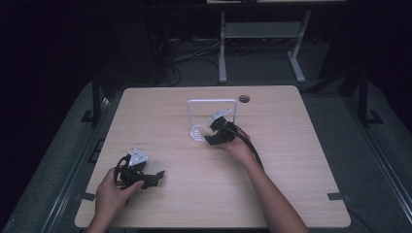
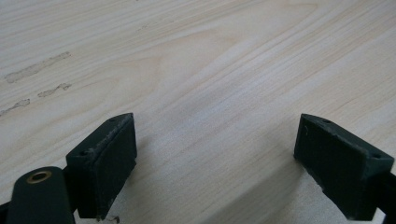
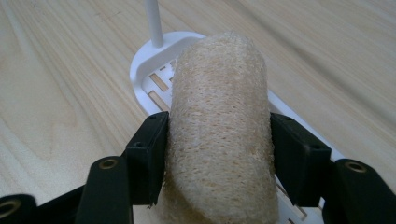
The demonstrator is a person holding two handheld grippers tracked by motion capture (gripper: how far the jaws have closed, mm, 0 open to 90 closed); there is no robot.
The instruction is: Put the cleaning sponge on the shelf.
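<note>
presently: loofah (image 3: pixel 219 126) clamped between the jaws of the right hand-held gripper (image 1: pixel 212 132), long axis running along them toward the white rack (image 3: pixel 144 70) just below; left hand-held gripper (image 1: pixel 154 177) wide open, empty, over bare counter (image 2: pixel 210 60), well apart.

A light wooden table (image 1: pixel 291 160) carries a white wire rack (image 1: pixel 210 116) near its middle.

High view looks down on the whole table (image 1: pixel 291 194) from the person's side; both gripper views skim its wood up close.
</note>
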